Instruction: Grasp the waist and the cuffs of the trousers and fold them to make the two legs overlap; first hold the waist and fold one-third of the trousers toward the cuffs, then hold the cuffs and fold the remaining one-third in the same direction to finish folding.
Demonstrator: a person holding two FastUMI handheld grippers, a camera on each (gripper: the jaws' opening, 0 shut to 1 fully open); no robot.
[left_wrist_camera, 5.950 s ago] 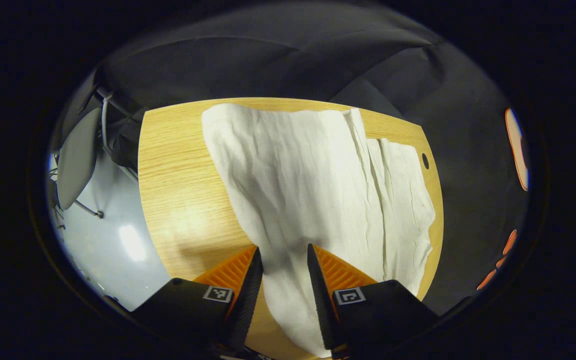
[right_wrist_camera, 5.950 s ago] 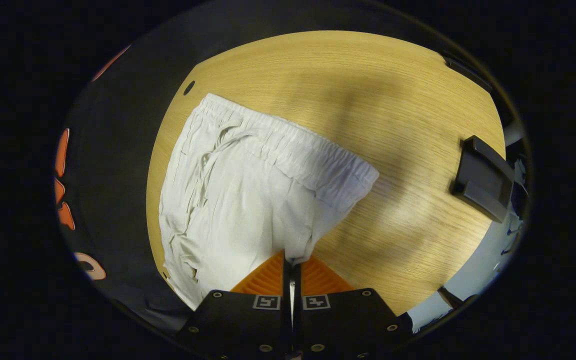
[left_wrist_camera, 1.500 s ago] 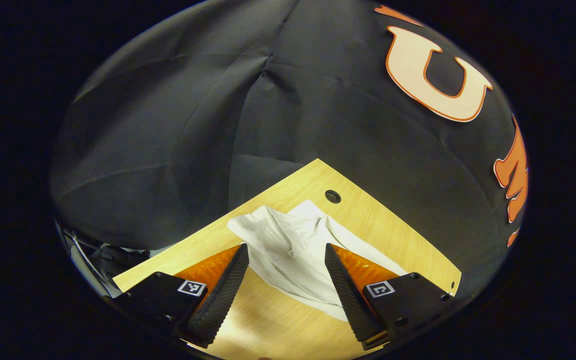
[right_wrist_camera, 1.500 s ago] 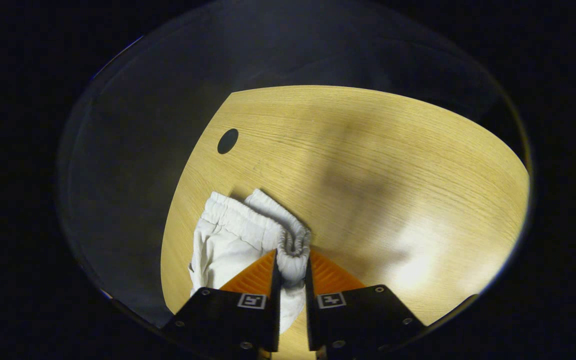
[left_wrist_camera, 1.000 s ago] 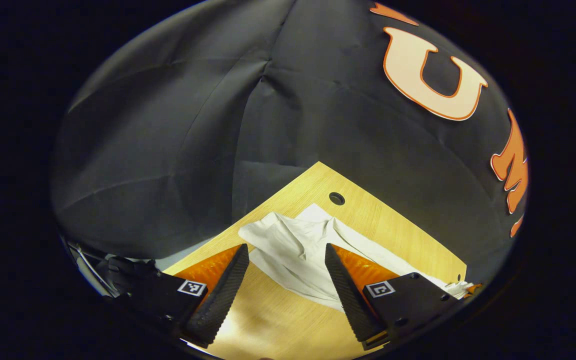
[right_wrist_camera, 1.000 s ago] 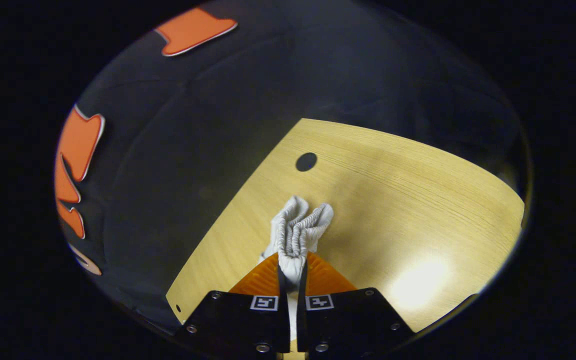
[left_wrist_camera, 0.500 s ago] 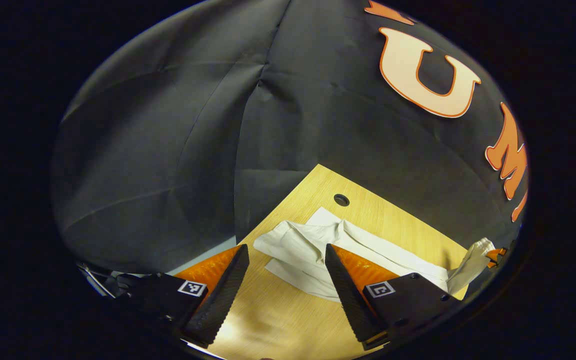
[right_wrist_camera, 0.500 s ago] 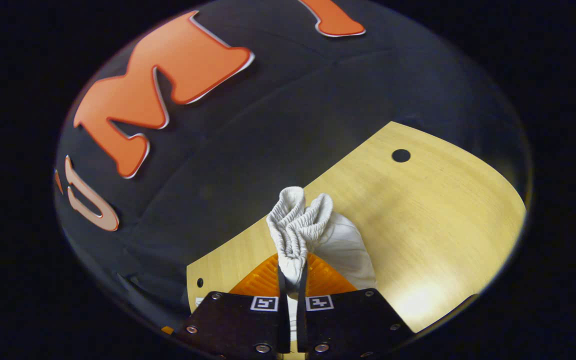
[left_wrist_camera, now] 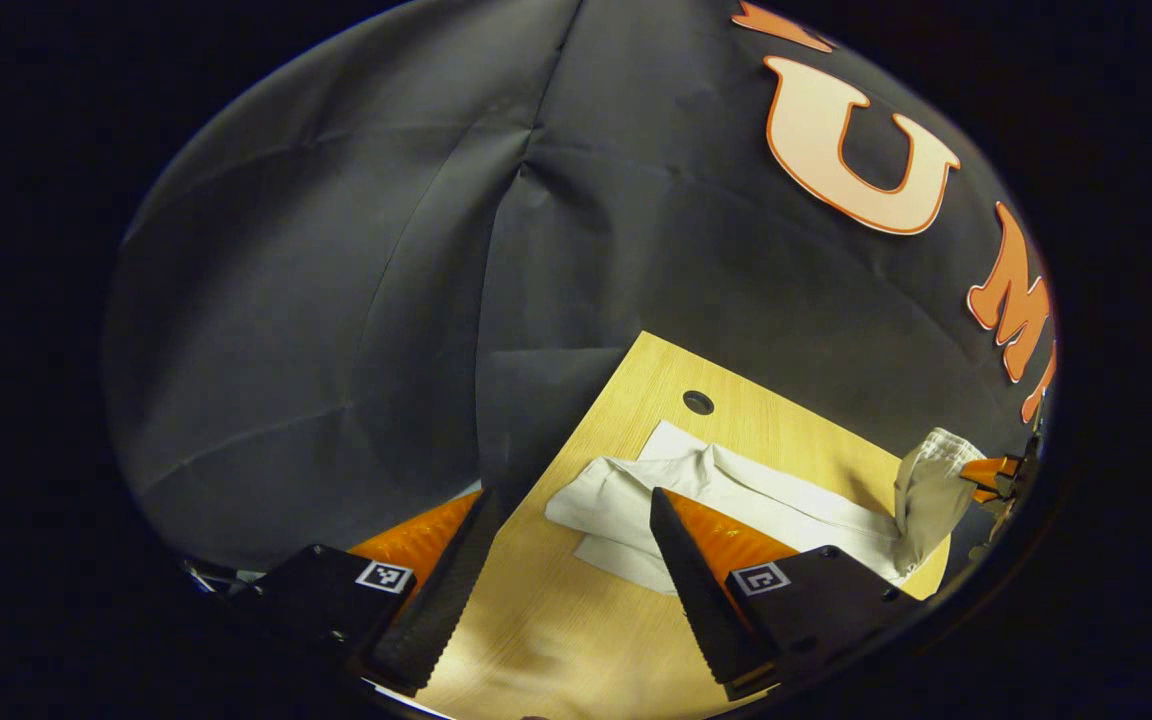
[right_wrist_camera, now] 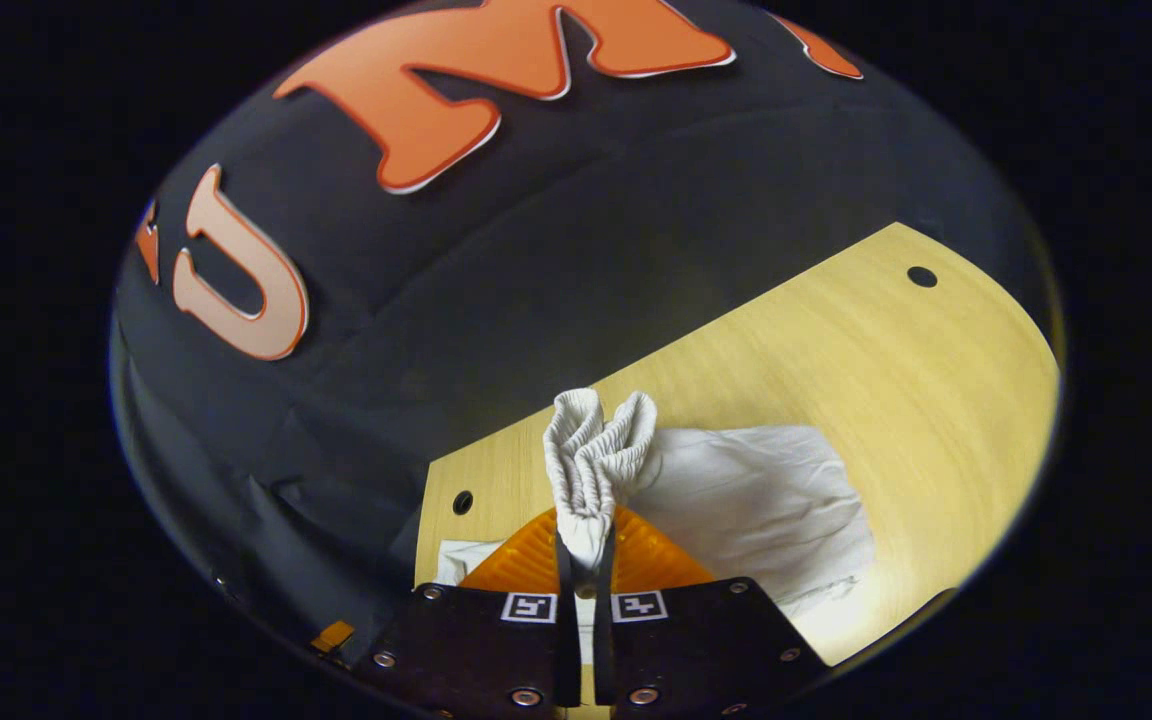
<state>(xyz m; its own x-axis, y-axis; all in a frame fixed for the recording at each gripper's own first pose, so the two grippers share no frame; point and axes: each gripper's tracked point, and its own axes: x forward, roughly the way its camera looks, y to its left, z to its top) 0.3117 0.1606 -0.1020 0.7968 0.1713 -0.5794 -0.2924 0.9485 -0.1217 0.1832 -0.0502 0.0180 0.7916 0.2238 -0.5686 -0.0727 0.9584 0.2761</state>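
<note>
While my right gripper (right_wrist_camera: 584,545) pinches the bunched waist (right_wrist_camera: 596,440) upward, the trousers (left_wrist_camera: 736,495) trail lengthwise across the table (left_wrist_camera: 556,620) (my left gripper (left_wrist_camera: 571,530) gapes, holding nothing).

The left hand-held gripper (left_wrist_camera: 564,560) is being held above the surface (left_wrist_camera: 576,640) with its two fingers (left_wrist_camera: 441,595) spread wide apart and nothing being pressed between them. The right hand-held gripper (right_wrist_camera: 584,560) is being held raised, its fingers being kept almost together and both being pressed on the bunched waist (right_wrist_camera: 596,450) of the trousers (right_wrist_camera: 756,500), which is being lifted off the surface. In the left gripper view the right hand-held gripper is being seen far off at the right edge, with cloth being gripped at its tip.
</note>
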